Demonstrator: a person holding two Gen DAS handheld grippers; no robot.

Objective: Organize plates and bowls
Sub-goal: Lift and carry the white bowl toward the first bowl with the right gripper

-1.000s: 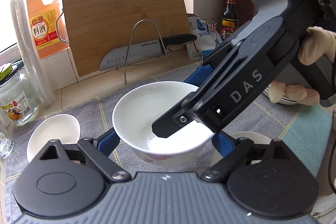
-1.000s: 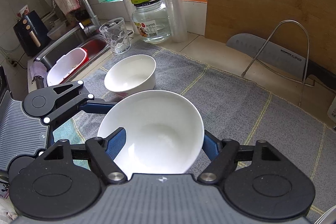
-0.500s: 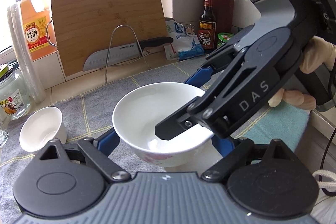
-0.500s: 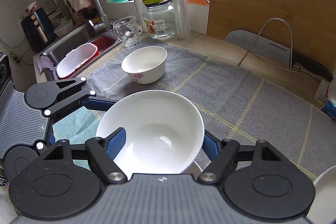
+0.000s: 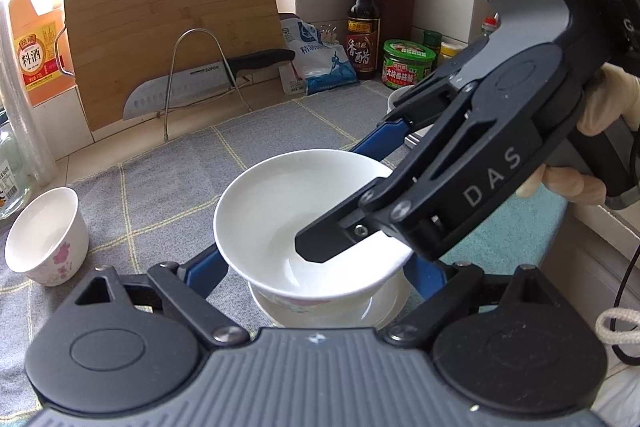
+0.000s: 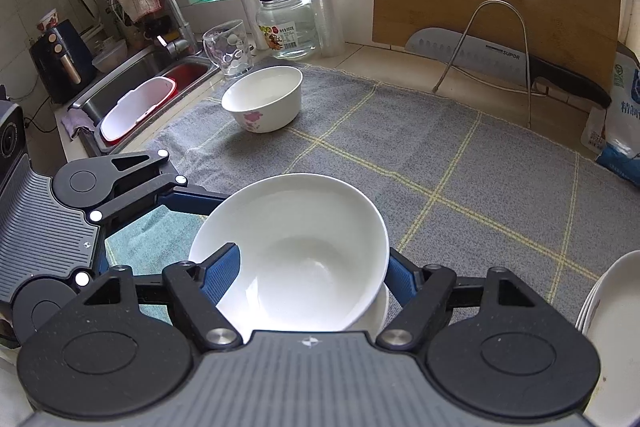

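Observation:
Both grippers hold one large white bowl (image 5: pixel 288 227) between them, just above another white bowl (image 5: pixel 376 311) on the grey mat. My left gripper (image 5: pixel 316 263) clamps the bowl across its sides. My right gripper (image 6: pixel 316 267) clamps its rim, with one blue pad (image 6: pixel 224 267) inside the bowl (image 6: pixel 304 251). A smaller white bowl with pink flowers (image 5: pixel 44 243) stands on the mat at the left, and shows in the right wrist view (image 6: pixel 264 99) at the far side. A stack of white plates (image 6: pixel 608 323) is at the right edge.
A cutting board (image 5: pixel 172 39), knife (image 5: pixel 208 79) and wire rack (image 5: pixel 200 75) stand at the back. Bottles and jars (image 5: pixel 362 23) crowd the back right corner. A sink (image 6: pixel 132 95), glass cup (image 6: pixel 228 47) and glass jar (image 6: pixel 288 23) lie left of the mat.
Both grippers carried the large bowl to the right and lowered it over the other bowl. The flowered bowl is now farther away at the left.

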